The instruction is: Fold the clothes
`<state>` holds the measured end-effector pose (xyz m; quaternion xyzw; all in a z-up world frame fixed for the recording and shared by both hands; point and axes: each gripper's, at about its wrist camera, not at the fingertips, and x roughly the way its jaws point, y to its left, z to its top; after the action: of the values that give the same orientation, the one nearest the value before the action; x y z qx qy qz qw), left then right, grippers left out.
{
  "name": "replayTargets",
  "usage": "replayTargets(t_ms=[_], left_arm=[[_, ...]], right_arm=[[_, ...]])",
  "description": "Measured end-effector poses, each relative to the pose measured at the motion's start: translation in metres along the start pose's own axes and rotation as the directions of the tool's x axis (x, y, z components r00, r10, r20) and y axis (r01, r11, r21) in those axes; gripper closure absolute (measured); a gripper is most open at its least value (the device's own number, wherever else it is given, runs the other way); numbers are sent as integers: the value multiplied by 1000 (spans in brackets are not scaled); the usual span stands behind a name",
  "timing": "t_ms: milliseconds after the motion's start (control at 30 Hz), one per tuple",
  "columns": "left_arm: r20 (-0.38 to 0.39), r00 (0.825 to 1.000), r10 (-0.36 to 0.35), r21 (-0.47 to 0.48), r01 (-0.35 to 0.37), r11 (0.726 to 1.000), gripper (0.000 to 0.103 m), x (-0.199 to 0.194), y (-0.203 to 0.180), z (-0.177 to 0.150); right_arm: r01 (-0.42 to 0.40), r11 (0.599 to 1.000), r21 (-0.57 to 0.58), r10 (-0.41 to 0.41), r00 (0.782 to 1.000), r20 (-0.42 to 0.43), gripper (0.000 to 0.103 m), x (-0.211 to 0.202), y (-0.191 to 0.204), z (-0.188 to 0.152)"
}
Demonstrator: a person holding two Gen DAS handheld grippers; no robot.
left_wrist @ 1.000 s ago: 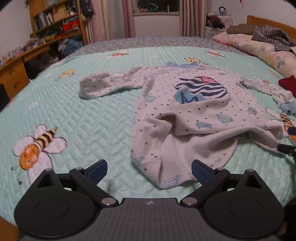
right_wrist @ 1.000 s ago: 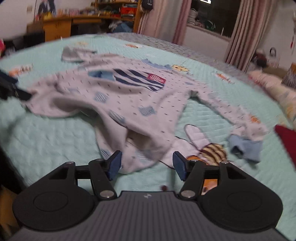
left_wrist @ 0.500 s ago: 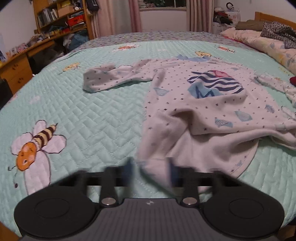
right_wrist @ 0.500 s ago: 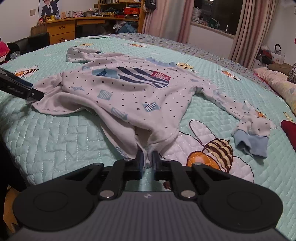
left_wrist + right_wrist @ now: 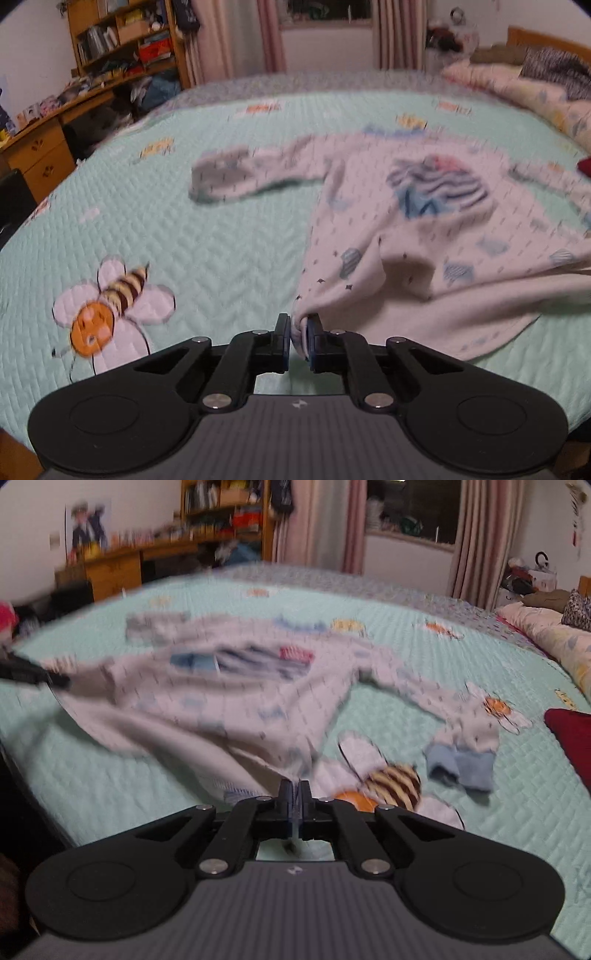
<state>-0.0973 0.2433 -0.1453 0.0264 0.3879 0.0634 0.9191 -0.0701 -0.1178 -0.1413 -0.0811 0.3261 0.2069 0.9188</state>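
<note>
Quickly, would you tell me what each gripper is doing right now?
Left gripper: shut on the shirt hem.
Right gripper: shut on the shirt hem.

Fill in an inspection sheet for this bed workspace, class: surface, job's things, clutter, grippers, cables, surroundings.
Surface: mint quilted bedspread with bee prints.
Job's things: pale dotted top, unfolded, sleeves spread, hem lifted at two corners.
Clutter: red item at the bed's right edge; pillows with dark clothing at the head.
Grippers: left gripper shut on the top's hem; right gripper shut on the hem too.
Cables: nothing seen.
Surroundings: wooden desk, bookshelf, curtains.
</note>
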Motion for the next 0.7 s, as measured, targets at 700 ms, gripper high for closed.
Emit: replayTargets(t_ms=[700], left_arm=[[88, 990, -108, -159, 121, 980, 93, -16, 27, 30]], right_arm=[[-191, 820, -540, 258, 965, 51, 76, 34, 127, 16]])
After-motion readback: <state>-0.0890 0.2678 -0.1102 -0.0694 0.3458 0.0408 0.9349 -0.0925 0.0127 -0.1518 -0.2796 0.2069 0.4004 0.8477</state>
